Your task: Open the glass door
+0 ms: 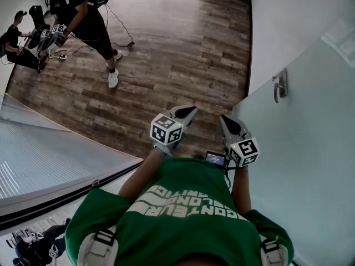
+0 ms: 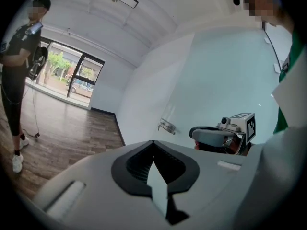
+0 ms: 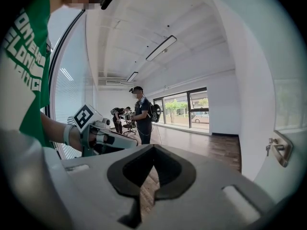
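Left gripper (image 1: pixel 191 111), grey moulded plastic with a black-and-white marker cube, hangs mid-frame in the head view. Its jaws are pressed together at the tips with nothing between them, and its own view shows only a thin slit below the tips. Under it runs a floor of brown wood planks (image 1: pixel 183 49), matte and streaky. Just to the right, the right gripper (image 1: pixel 223 119) is likewise closed tip to tip and empty, and the two do not touch. Further right stands the glass door (image 1: pixel 310 148), a smooth, pale frosted pane filling the right side of the frame. A small curved metal handle (image 1: pixel 280 85) sits on it at upper right, well apart from both grippers.
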### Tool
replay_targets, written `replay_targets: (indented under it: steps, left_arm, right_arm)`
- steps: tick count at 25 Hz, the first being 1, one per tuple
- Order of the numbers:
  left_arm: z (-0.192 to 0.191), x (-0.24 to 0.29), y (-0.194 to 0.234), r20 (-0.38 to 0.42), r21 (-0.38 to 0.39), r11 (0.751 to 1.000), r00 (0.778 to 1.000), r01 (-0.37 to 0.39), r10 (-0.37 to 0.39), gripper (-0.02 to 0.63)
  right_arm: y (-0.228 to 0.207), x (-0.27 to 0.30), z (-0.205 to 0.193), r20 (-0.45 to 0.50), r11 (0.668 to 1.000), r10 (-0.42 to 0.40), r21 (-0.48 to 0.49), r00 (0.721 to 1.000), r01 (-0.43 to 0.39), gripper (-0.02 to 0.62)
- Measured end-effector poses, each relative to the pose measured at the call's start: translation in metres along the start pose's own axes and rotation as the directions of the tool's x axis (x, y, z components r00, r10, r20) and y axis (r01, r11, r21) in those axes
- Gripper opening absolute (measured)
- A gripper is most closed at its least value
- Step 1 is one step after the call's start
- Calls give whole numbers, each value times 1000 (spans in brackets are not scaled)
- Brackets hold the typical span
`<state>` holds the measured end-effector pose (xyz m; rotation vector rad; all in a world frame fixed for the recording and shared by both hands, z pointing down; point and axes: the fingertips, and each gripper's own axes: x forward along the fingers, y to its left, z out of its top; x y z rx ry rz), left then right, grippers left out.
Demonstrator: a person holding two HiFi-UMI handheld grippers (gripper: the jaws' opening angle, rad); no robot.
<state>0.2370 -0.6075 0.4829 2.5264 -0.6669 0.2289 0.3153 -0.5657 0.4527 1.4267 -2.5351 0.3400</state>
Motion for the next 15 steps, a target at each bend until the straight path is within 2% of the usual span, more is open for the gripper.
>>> replay_targets:
  steps: [4, 15]
  left_arm:
    - [-3, -12, 2, 5, 0, 1000, 1000, -8, 8, 15]
    - [0, -8, 8, 7, -12, 1000, 1000, -24, 25, 15]
  right_arm:
    - [10, 0, -2, -1, 1000, 0, -4, 1000, 0, -8]
    - [4, 7, -1, -15, 1000, 9, -10, 1000, -9, -8]
